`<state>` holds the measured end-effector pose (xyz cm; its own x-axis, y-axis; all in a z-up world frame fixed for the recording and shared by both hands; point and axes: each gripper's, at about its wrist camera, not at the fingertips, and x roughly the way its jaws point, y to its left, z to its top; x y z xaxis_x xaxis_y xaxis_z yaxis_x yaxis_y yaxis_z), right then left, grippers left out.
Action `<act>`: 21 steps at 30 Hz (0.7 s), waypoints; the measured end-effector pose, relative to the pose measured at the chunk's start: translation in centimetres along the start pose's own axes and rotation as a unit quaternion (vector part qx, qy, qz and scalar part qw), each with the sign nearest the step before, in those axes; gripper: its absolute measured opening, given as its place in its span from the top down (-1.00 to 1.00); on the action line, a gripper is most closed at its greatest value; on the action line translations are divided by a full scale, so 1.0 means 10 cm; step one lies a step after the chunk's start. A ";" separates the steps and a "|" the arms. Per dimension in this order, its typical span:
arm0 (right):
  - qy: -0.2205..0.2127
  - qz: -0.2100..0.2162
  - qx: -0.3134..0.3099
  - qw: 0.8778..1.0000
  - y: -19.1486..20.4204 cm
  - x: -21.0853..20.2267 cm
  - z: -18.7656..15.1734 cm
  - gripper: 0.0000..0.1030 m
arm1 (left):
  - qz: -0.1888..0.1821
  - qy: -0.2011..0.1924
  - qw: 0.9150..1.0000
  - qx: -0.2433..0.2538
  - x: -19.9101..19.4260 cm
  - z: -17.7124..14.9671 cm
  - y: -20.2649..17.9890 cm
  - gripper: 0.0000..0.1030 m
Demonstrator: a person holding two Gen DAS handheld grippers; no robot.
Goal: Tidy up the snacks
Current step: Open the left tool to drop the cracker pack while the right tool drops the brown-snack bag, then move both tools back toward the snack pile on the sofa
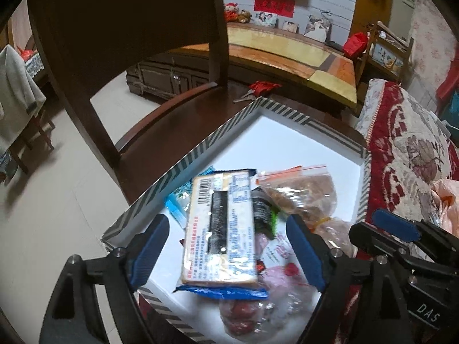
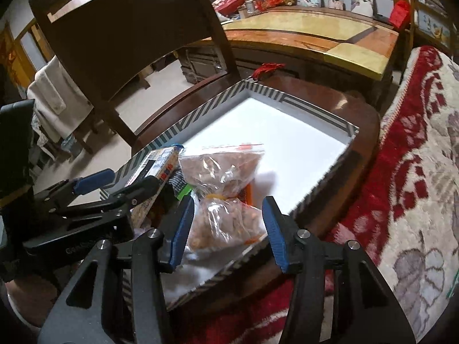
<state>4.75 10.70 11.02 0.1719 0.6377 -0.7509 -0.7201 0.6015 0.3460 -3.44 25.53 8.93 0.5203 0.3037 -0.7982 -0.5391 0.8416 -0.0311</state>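
Observation:
A shallow white box with a black-and-white striped rim [image 1: 200,149] [image 2: 200,114] sits on a dark wooden chair seat. Several snacks lie in its near corner. On top lies a biscuit pack [image 1: 221,229] with blue ends, label side up. My left gripper [image 1: 228,248] stands open around it, both pads clear of its sides. Beside it are a zip bag of brown snacks [image 1: 301,189] [image 2: 223,166] and a tied clear bag of brown snacks [image 2: 226,223]. My right gripper [image 2: 228,229] is open over that tied bag, which lies between the fingers. Pink packets [image 1: 275,275] lie underneath.
The chair's dark backrest [image 1: 129,28] rises behind the box on the left. A red floral blanket [image 2: 401,172] on a sofa borders the right side. Keys with a red tassel [image 1: 258,89] lie on the seat behind the box. Beyond stands a low wooden table [image 1: 287,51].

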 end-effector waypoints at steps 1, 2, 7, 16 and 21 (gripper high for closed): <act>-0.002 -0.001 0.003 1.000 -0.02 -0.03 -0.02 0.05 | -0.001 -0.002 1.000 0.002 -0.03 0.00 -0.03 -0.67; -0.005 -0.002 0.005 1.000 -0.04 -0.07 -0.03 0.05 | -0.003 -0.004 1.000 0.003 -0.05 -0.01 -0.05 -0.69; -0.018 -0.014 0.018 1.000 -0.17 -0.26 -0.14 0.05 | -0.020 -0.009 1.000 0.019 -0.15 -0.05 -0.25 -0.73; -0.036 -0.052 0.038 0.997 -0.48 -0.67 -0.43 0.05 | -0.052 -0.006 0.997 0.053 -0.25 -0.18 -0.70 -0.73; -0.041 -0.066 0.056 0.995 -0.67 -0.87 -0.60 0.05 | -0.065 -0.003 0.995 0.073 -0.31 -0.26 -0.96 -0.74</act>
<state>4.03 -1.75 11.87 0.3173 0.5845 -0.7468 -0.6098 0.7288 0.3113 -1.62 15.38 10.15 0.5838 0.1903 -0.7892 -0.3646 0.9300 -0.0455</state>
